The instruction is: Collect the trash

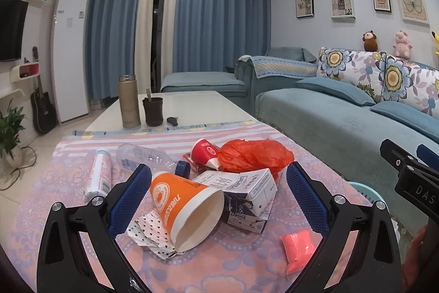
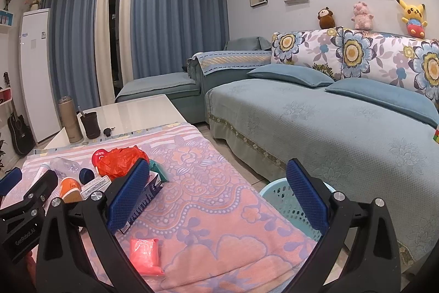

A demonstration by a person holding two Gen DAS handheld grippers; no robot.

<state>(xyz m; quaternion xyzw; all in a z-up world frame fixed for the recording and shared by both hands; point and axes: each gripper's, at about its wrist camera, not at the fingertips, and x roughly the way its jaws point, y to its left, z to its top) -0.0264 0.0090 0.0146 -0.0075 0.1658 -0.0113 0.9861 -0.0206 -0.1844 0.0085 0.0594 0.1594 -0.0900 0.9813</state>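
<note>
Trash lies piled on a pink patterned cloth. An orange paper cup lies on its side over a spotted wrapper, between the open fingers of my left gripper. Behind it sit a blue-white carton, a red plastic bag, a red cup, a clear bottle and a white tube. A pink packet lies by the left gripper's right finger. My right gripper hangs open over the cloth, with the pink packet below it. A light blue basket stands beside the table.
A tan flask, a dark cup and keys stand on the white coffee table beyond the cloth. A blue sofa runs along the right. A guitar leans at the far left.
</note>
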